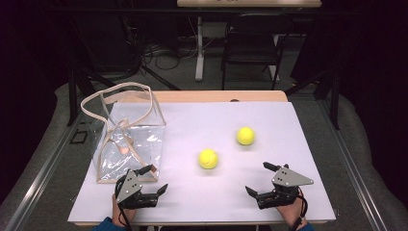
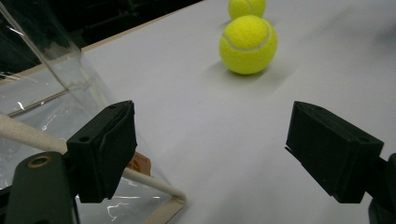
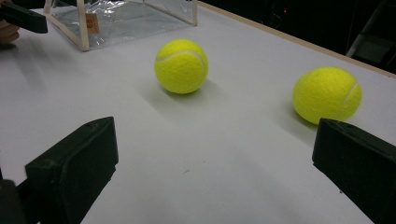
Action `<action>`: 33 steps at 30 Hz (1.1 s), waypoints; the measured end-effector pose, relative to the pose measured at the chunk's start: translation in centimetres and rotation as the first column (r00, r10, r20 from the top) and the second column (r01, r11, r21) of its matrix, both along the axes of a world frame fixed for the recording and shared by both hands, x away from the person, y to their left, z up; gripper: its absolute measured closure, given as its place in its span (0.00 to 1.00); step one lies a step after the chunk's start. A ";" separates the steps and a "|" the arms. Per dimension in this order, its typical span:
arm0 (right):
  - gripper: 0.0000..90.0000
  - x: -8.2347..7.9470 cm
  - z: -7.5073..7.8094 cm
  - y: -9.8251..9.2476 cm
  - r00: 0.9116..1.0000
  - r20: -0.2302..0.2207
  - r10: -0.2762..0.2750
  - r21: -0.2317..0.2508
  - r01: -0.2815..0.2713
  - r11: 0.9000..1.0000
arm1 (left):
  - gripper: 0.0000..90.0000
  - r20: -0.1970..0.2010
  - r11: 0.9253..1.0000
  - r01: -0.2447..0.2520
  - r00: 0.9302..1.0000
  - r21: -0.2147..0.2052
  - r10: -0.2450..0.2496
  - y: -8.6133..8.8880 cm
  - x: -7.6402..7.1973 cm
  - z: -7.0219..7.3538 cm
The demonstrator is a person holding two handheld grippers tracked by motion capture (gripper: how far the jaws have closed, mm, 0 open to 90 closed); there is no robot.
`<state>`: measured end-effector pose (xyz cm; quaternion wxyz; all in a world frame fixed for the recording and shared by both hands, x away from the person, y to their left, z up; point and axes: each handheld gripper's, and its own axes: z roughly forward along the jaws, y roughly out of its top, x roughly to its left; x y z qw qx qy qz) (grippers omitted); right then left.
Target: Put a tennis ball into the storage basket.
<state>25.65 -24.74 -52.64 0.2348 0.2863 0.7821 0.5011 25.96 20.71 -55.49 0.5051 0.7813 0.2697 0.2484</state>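
Grippers low at the near edge: left gripper (image 1: 155,179) and right gripper (image 1: 259,178) both spread, empty; open mat (image 1: 231,202) ahead, two tennis balls (image 1: 208,159) between, clear bag (image 1: 130,144) crowding the left.

Overhead view; gripper views sharing balls (image 1: 208,159).

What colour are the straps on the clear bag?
Beige, or a pale cream; the straps on the clear bag show best in the high view.
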 end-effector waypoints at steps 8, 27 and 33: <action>0.00 0.5 0.3 0.6 0.999 -0.042 0.000 -0.006 0.000 1.000 | 0.18 0.002 1.000 -0.009 1.000 0.006 0.009 0.0 0.0 0.0; 0.00 3.3 1.0 3.4 0.988 -0.156 0.017 -0.094 -0.032 0.995 | 0.18 -0.003 1.000 0.007 1.000 0.013 -0.007 -0.2 0.1 0.0; 0.00 3.7 1.1 4.0 0.986 -0.168 0.021 -0.112 -0.041 0.993 | 0.18 -0.002 1.000 0.006 1.000 0.012 -0.006 -0.2 0.1 0.0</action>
